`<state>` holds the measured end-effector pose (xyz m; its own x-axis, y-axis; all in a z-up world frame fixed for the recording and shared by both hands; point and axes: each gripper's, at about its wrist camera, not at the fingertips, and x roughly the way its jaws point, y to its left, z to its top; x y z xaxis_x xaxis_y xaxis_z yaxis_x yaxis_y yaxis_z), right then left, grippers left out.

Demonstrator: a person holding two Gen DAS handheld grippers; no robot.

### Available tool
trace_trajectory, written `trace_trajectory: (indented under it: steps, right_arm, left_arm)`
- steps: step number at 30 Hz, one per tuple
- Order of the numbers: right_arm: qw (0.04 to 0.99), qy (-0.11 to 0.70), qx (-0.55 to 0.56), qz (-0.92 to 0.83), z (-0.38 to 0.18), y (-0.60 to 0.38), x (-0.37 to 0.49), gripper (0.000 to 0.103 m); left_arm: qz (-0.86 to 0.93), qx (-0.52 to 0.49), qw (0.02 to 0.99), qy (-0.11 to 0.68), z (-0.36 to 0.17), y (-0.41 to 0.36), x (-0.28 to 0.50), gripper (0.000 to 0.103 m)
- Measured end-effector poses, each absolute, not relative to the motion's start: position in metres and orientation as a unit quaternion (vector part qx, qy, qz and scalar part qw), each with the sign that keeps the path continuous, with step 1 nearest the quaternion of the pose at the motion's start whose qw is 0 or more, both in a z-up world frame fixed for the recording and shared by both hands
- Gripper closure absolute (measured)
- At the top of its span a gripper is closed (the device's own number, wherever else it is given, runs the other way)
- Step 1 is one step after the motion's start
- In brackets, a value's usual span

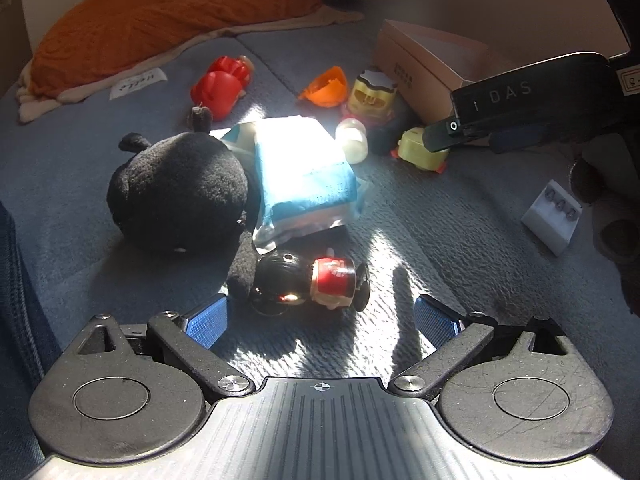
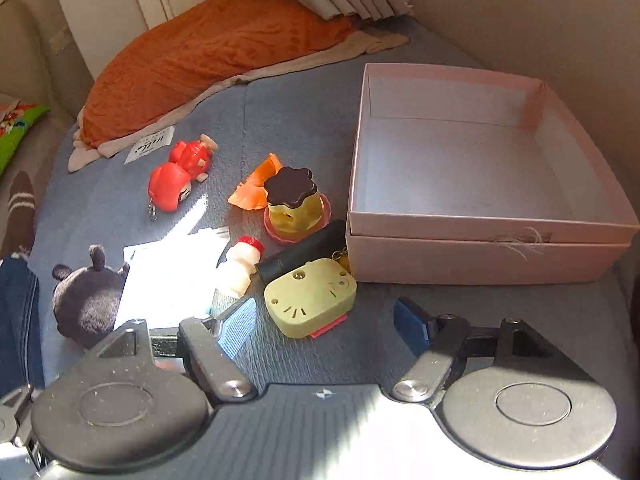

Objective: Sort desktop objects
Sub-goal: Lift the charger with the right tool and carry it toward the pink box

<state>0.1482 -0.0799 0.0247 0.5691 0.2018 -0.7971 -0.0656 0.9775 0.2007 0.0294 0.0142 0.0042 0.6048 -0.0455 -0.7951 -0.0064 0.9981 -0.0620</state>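
A: Where do the two grippers stand?

B: The left gripper (image 1: 320,316) hangs over the blue-grey blanket (image 1: 440,208) with its blue pads spread wide and nothing between them. Just ahead of it lies a small doll (image 1: 316,280) with black hair and a red body, on its side, not touched by either pad.

A: And the right one?

B: The right gripper (image 2: 326,320) is also released, its jaws parted and gripping nothing. A flat yellow toy with a cat face (image 2: 312,300) lies just beyond its tips, nearer the left pad (image 2: 236,328), clear of both.

A: What else is waiting to be sorted?

B: A black plush toy (image 1: 180,196) rests against a blue and white packet (image 1: 300,176) in a patch of sun. Beyond them lie a red figure (image 2: 180,172), an orange shell piece (image 2: 256,192), a pudding-shaped toy with a dark brown top (image 2: 294,204), a little white bottle with a red cap (image 2: 240,264) and a black tube (image 2: 304,248) touching the yellow toy.

A: And the box?

B: The pink box (image 2: 480,256) sits open on the right, beside the yellow toy, and its inside is bare. An orange pillow (image 2: 208,64) lies at the far end.
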Motion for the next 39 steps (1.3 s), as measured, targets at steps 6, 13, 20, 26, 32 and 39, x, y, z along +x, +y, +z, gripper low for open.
trace_trajectory:
  steps: [6,13,20,26,32,39]
  right_arm:
    - [0.884,0.458,0.027,0.093,0.023,-0.052,0.148,0.047]
    - [0.861,0.462,-0.017,0.211,0.042,-0.058,0.109,0.042]
    - [0.873,0.405,-0.199,0.185,0.055,-0.103,0.054,0.010]
    - [0.867,0.451,-0.154,0.144,0.030,-0.152,0.060,0.001]
    - [0.859,0.482,-0.110,0.131,0.011,-0.141,0.079,0.000]
    - [0.875,0.449,-0.094,0.153,0.033,-0.148,0.067,0.000]
  left_arm:
    - [-0.013,-0.024,0.891,0.454,-0.002,0.014,0.032,0.002]
    - [-0.026,-0.015,0.891,0.453,-0.003,0.008,0.032,0.002]
    - [-0.025,-0.013,0.895,0.446,0.001,0.008,0.029,0.002]
    - [-0.023,-0.008,0.895,0.446,0.000,0.006,0.029,0.002]
    - [-0.019,-0.006,0.894,0.448,-0.001,0.008,0.029,0.002]
    - [-0.020,-0.011,0.895,0.446,-0.001,0.010,0.029,0.002]
